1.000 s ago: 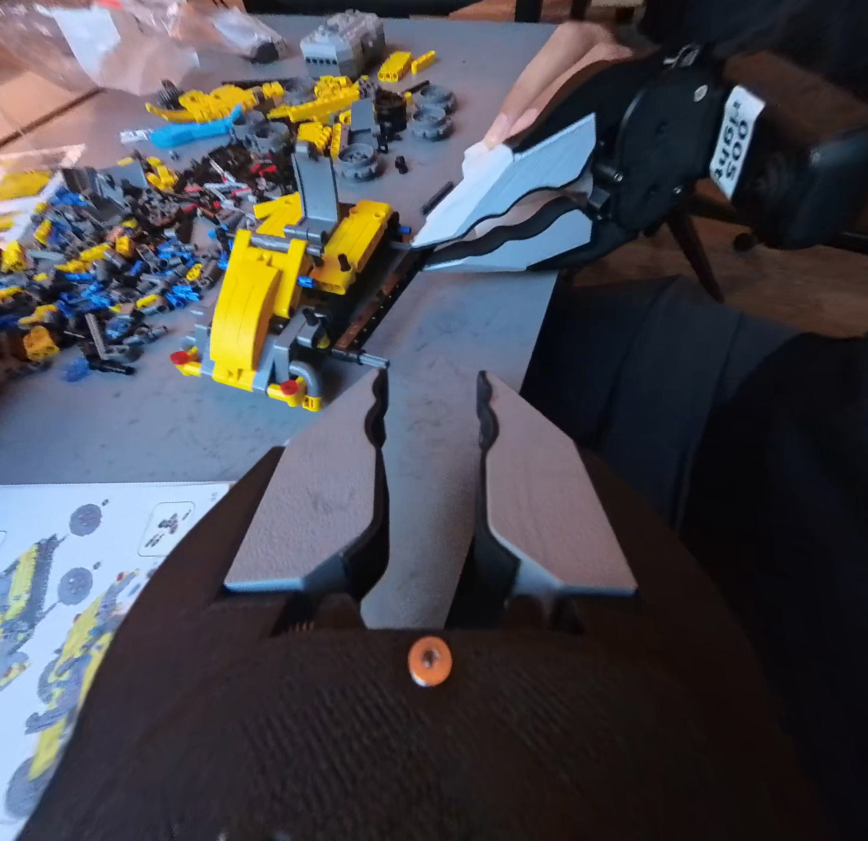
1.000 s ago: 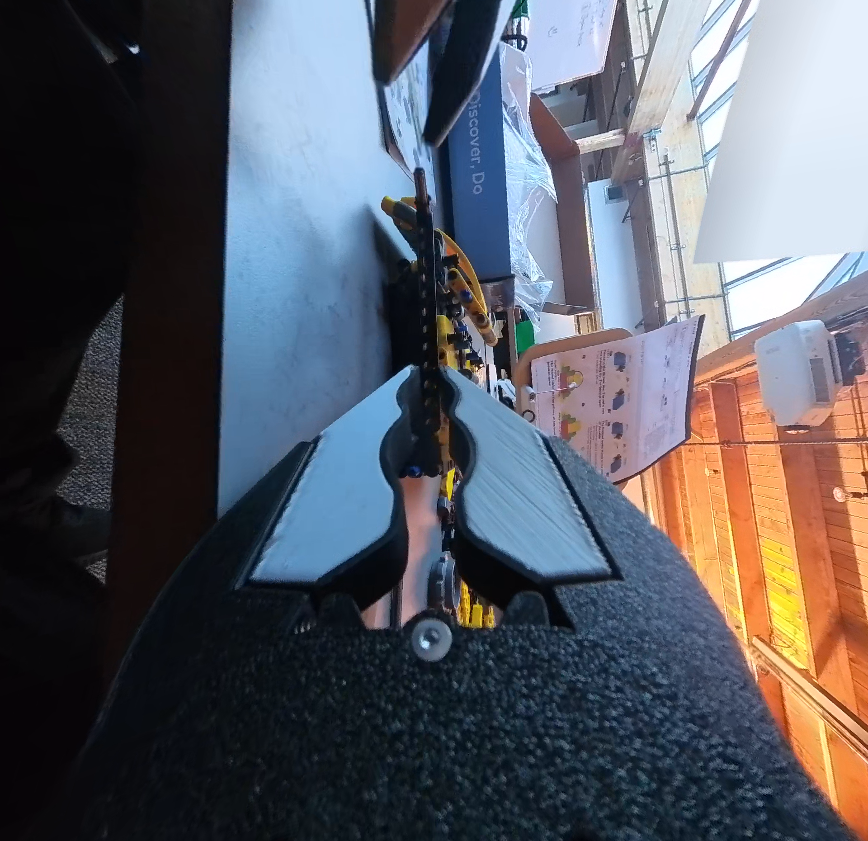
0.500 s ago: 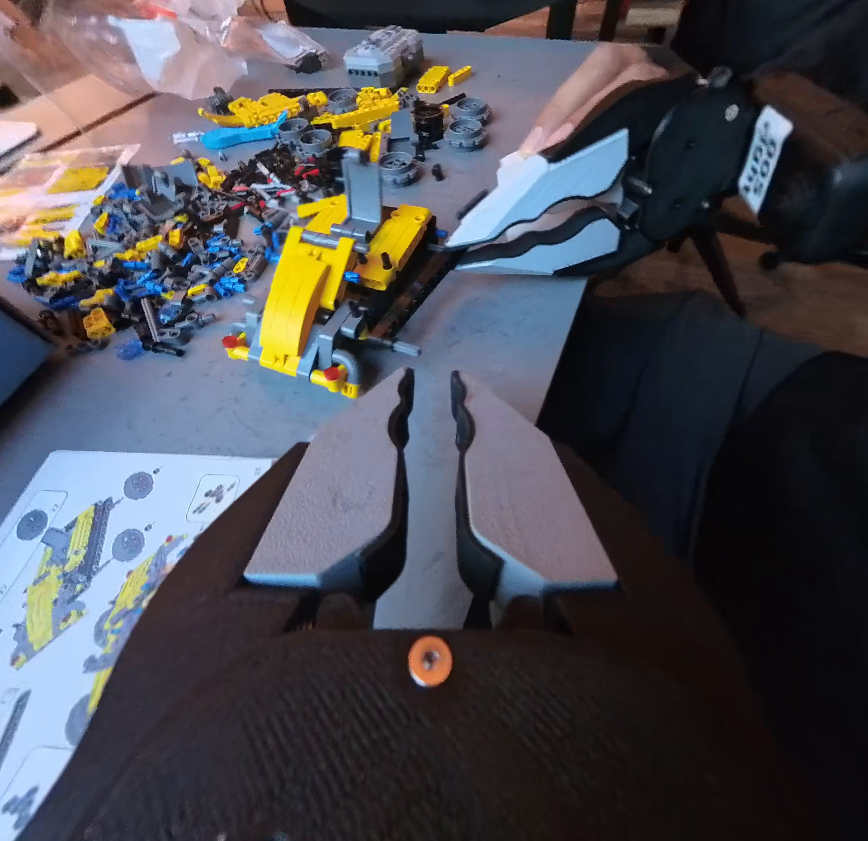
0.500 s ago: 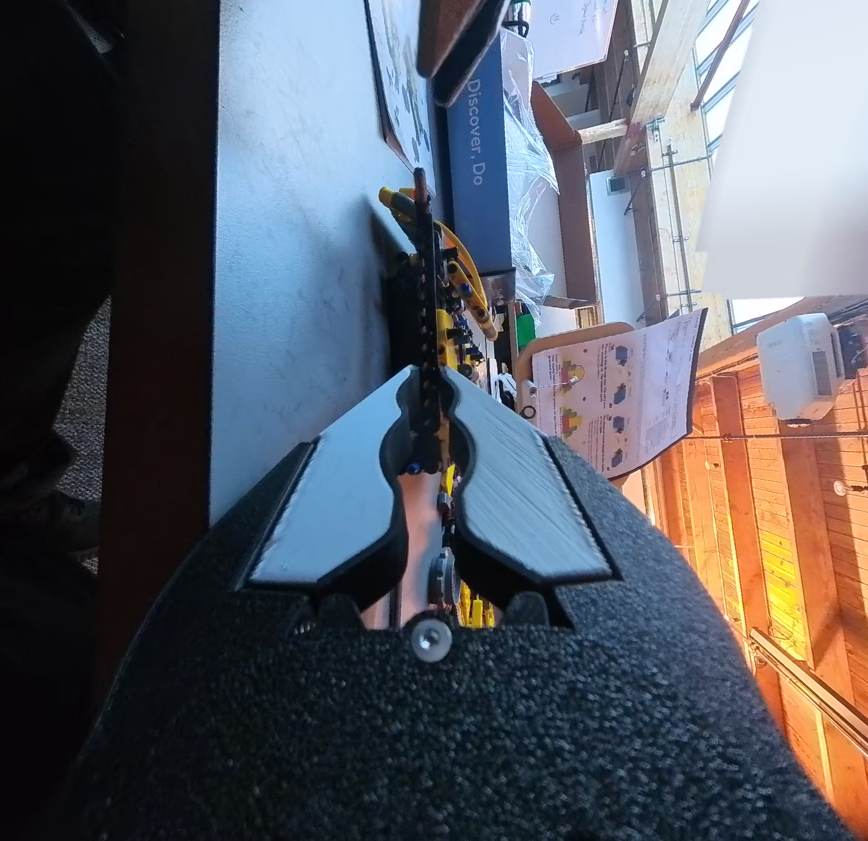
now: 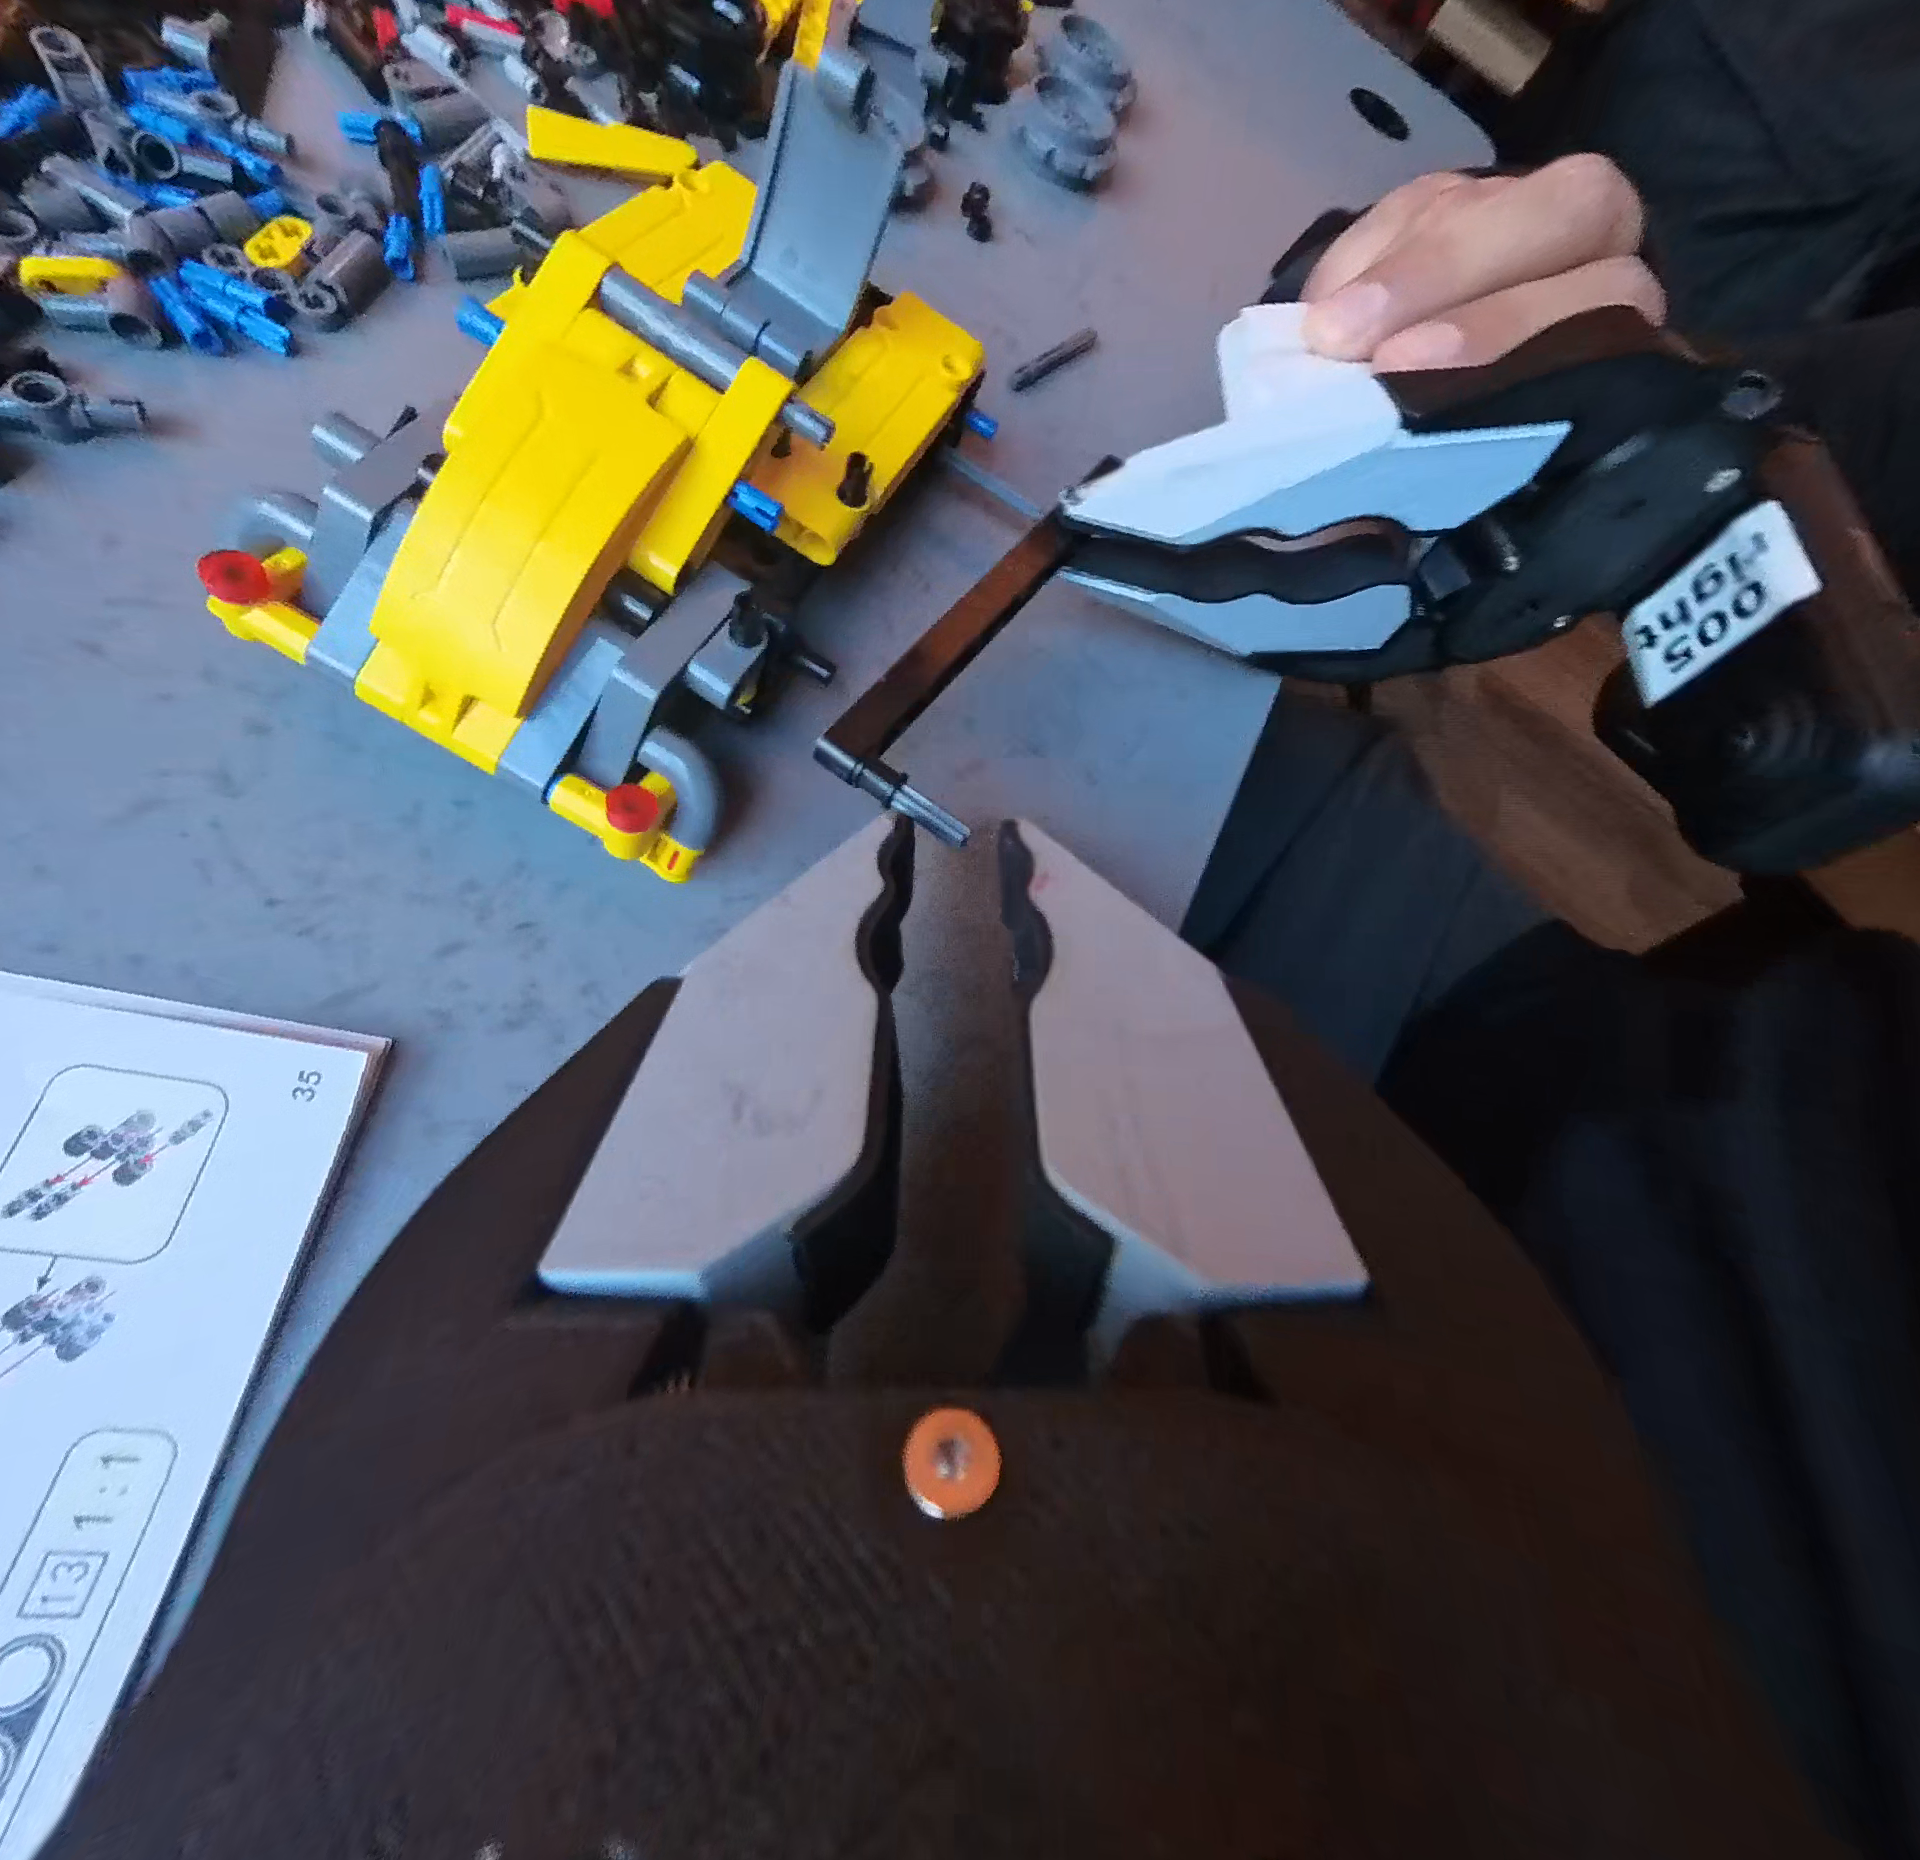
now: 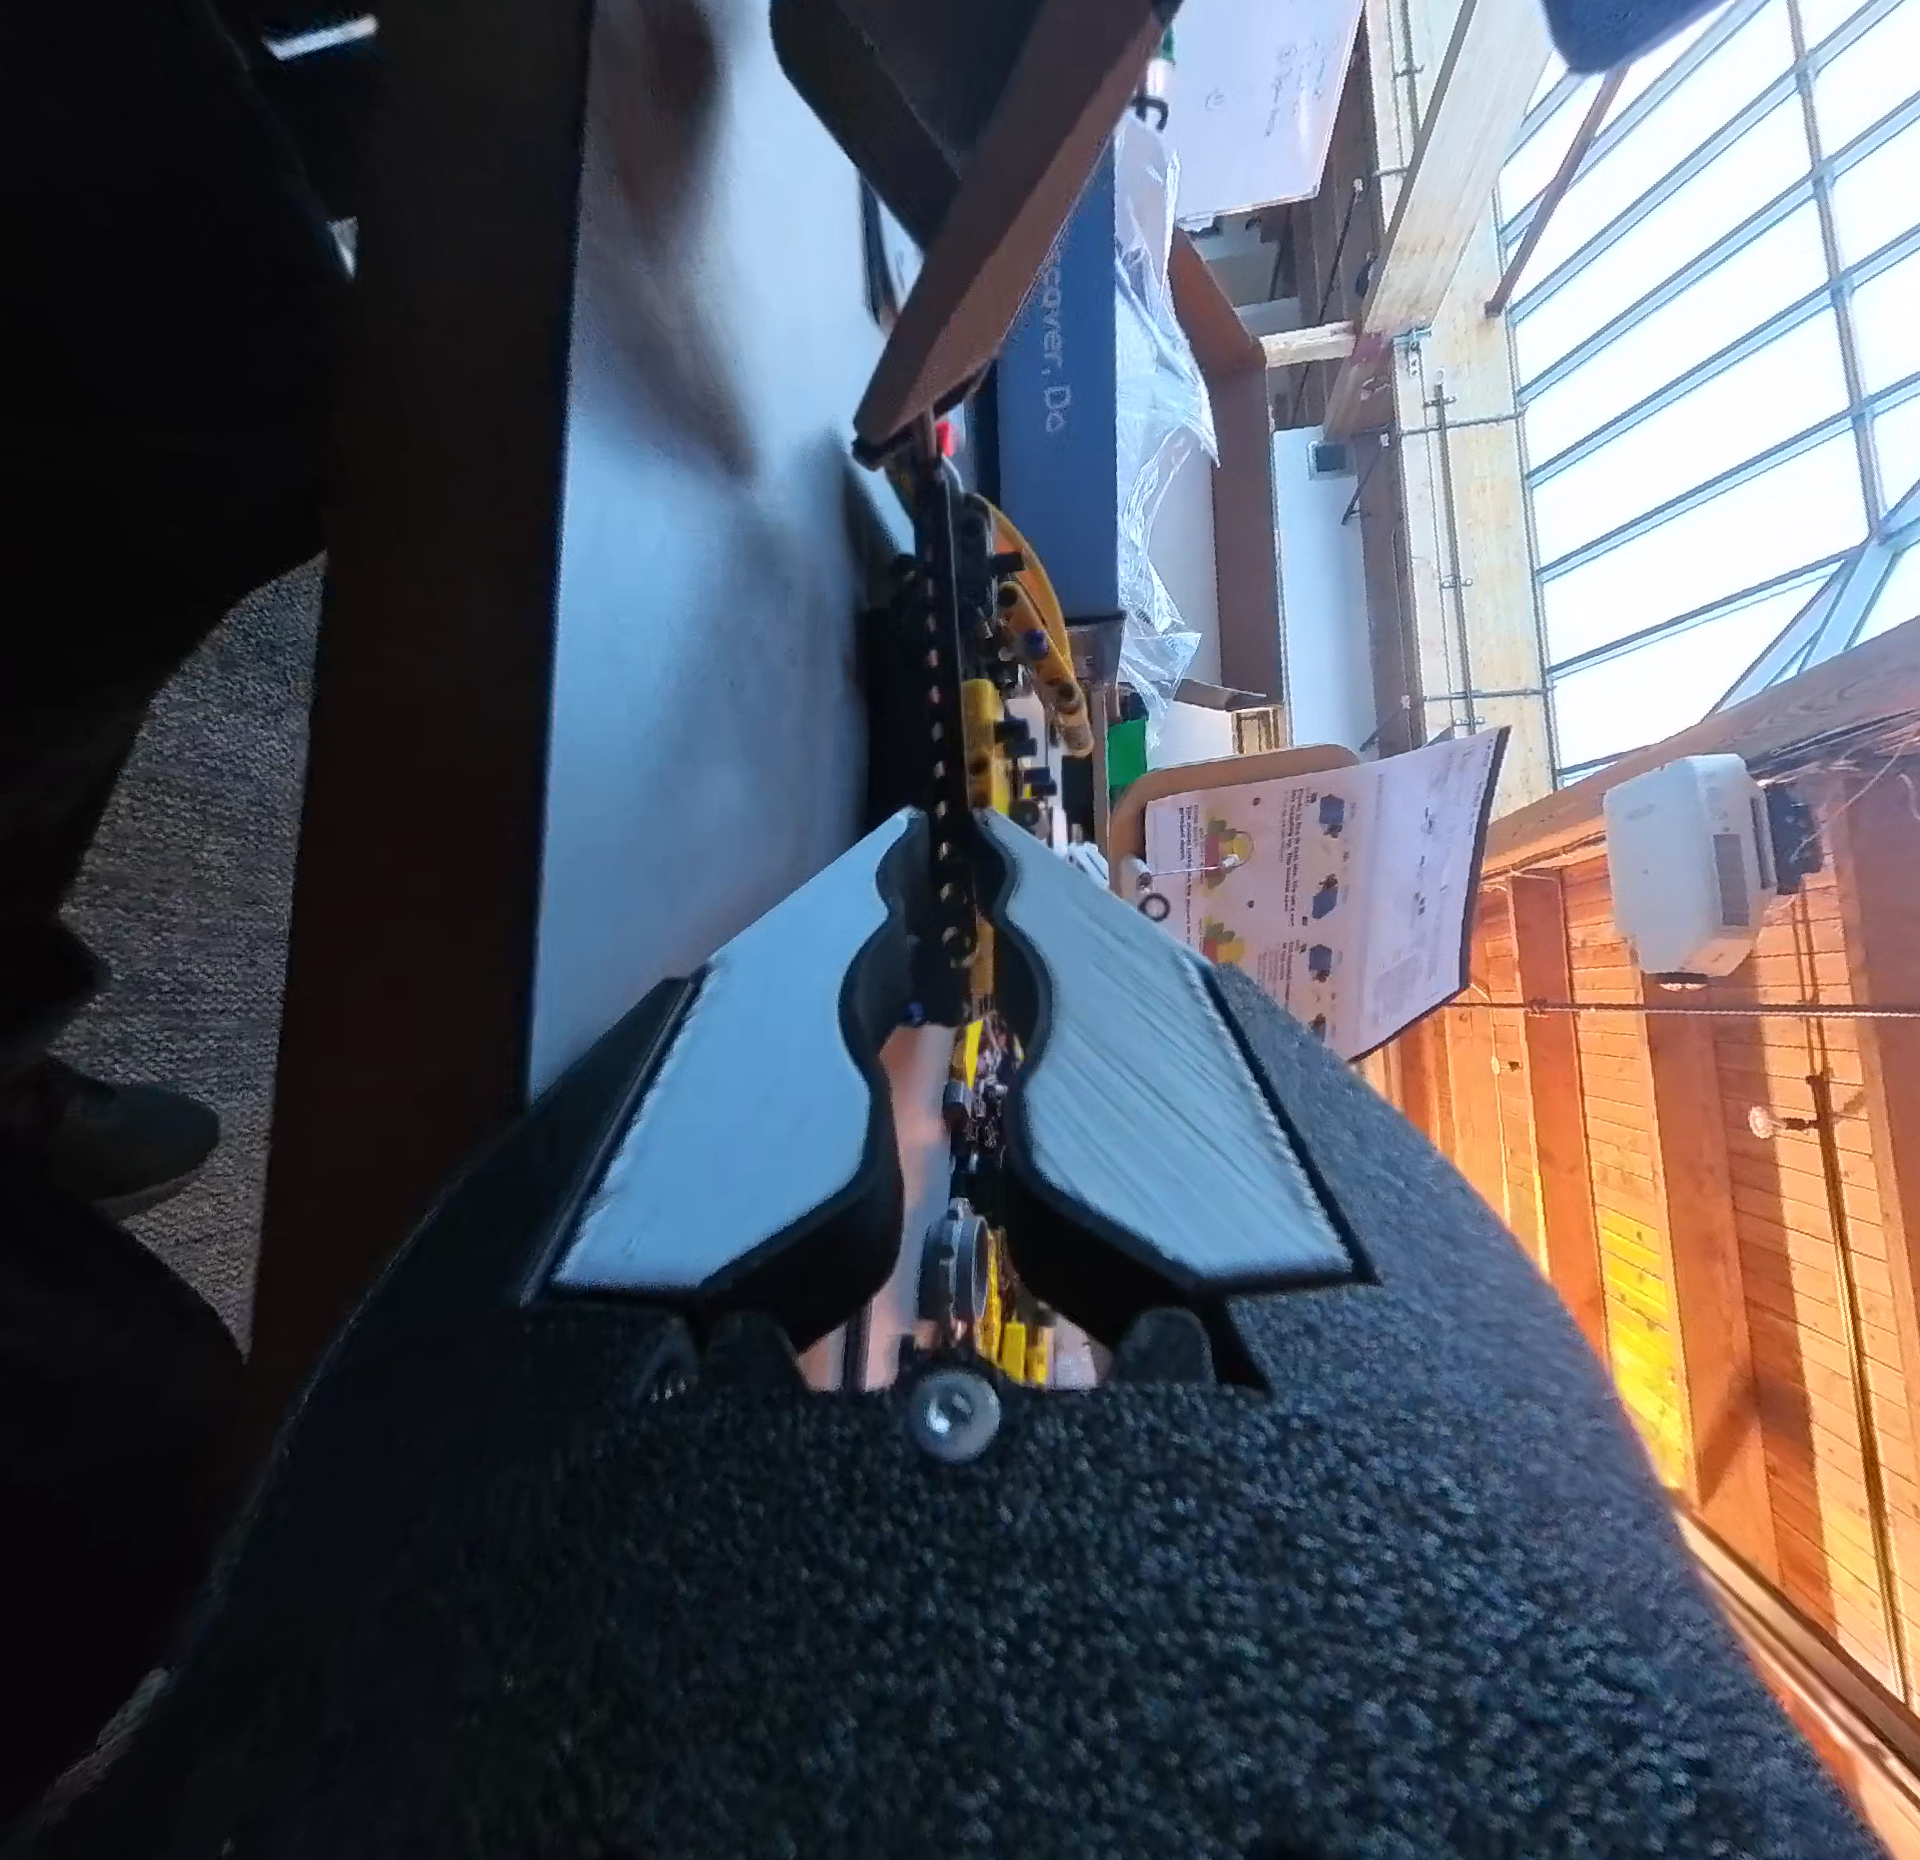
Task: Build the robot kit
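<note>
Grey tabletop (image 5: 312, 875) is pretty cluttered from where we sit — a big scatter of loose blue, grey, black and yellow building-toy parts (image 5: 208, 200) fills the far left, and an open instruction booklet (image 5: 156, 1239) lies at the near left edge. Between them sits one half-built yellow and grey model (image 5: 582, 522) with two red studs on its near end. Our right gripper (image 5: 1060, 548) comes in from the right with a hand (image 5: 1475, 252) on top of it, jaws clamped on the end of a long black beam with holes (image 5: 945, 647). That beam hangs just beside the model, apart from it, with a dark pin (image 5: 894, 794) sticking out of its near end. Our left gripper (image 5: 951, 844) has its jaws slightly apart, holding nothing, and the pin's tip sits right at its fingertips. From the right wrist view we see the beam (image 6: 940, 730) edge-on, pinched between the two fingers (image 6: 1101, 1000), with the left gripper's tip (image 6: 935, 387) at its far end.
</note>
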Motion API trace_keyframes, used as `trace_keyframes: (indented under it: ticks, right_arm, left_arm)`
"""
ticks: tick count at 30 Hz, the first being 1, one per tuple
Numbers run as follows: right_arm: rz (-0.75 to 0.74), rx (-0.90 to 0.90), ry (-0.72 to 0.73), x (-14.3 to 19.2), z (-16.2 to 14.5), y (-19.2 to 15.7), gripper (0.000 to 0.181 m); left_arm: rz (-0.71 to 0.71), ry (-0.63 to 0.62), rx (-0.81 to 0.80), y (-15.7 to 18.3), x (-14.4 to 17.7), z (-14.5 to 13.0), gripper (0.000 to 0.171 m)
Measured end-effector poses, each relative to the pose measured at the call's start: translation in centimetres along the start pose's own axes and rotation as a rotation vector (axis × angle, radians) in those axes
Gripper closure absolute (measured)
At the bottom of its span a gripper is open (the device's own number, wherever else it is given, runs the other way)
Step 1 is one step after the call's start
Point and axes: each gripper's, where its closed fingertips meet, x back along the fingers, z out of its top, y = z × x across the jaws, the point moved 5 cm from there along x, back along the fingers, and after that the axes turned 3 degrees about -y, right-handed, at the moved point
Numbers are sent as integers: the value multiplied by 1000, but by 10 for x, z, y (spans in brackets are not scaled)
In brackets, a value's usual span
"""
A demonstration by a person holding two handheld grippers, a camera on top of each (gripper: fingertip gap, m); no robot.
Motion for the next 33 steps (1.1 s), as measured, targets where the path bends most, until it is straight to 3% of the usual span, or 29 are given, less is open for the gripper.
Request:
trace_keyframes:
  ticks: [3,7,14,18,26,33]
  right_arm:
    - [3,20,26,5,1,-3,175]
    - [7,11,48,8,3,-3,175]
    - [19,34,46,7,3,-7,176]
    - [9,43,48,8,3,-7,175]
    - [21,24,44,7,2,-7,175]
    - [45,-4,34,5,1,-7,174]
  left_arm:
    - [21,2,8,1,0,0,159]
    - [124,-14,-76,6,-2,-10,147]
    - [281,-17,-174,4,-8,-8,165]
    - [278,-29,-171,7,-10,-8,161]
    - [289,-18,-134,2,-9,-7,168]
    - [309,10,-234,9,-8,-9,167]
